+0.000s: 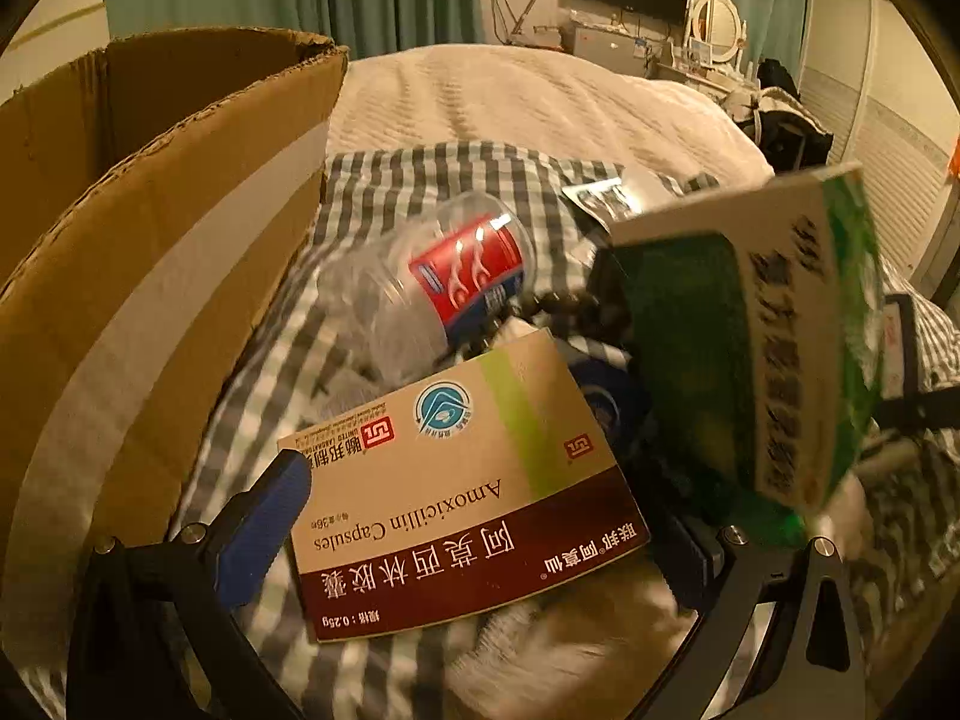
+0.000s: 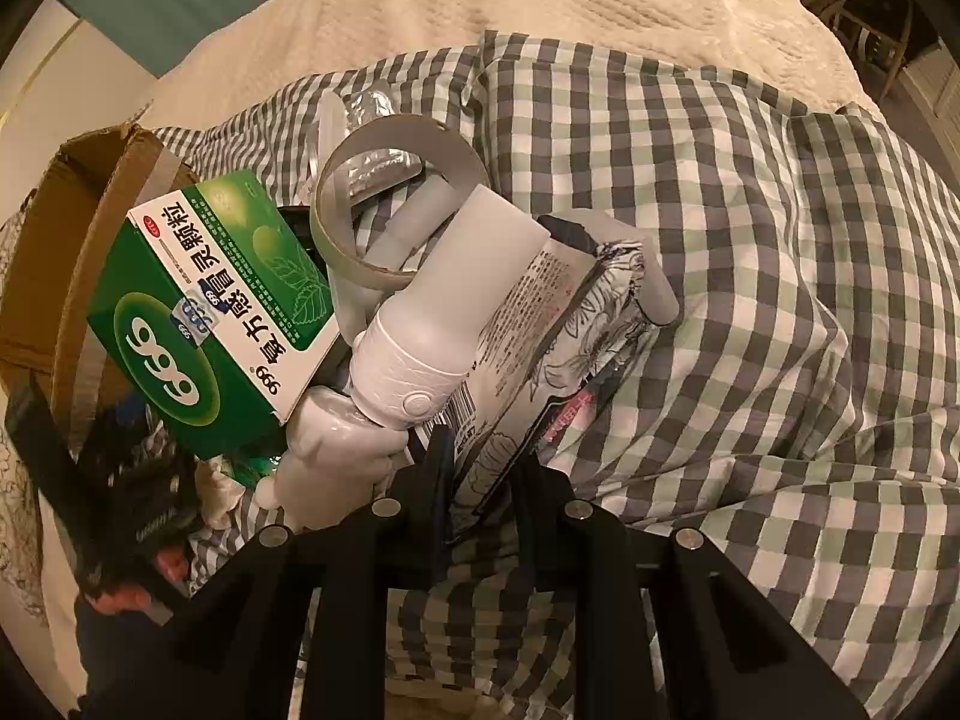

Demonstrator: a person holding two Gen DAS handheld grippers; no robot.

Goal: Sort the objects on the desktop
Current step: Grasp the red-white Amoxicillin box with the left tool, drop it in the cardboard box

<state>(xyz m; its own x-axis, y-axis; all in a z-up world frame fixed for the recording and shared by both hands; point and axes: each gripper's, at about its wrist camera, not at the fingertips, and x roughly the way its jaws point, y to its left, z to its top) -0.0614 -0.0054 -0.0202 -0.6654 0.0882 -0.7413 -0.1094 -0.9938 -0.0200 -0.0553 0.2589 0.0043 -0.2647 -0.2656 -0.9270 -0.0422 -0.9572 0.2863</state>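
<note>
Bedding dominates both views: a cream quilt (image 1: pixel 510 96) under a grey-and-green checked cloth (image 2: pixel 750 240) on which the clutter lies. Left of the pile, an open cardboard box (image 1: pixel 150 228) stands on the cloth. The green 999 medicine box (image 2: pixel 210 312) is held raised and tilted between the fingers of the left gripper (image 1: pixel 480 516). Under it lie the Amoxicillin box (image 1: pixel 462 480) and, just beyond, a clear plastic bottle (image 1: pixel 432 282) on its side. The right gripper (image 2: pixel 480 462) is closed narrowly on a flower-printed packet (image 2: pixel 576 330), beside a white dispenser (image 2: pixel 432 324) and a tape roll (image 2: pixel 396 198).
</note>
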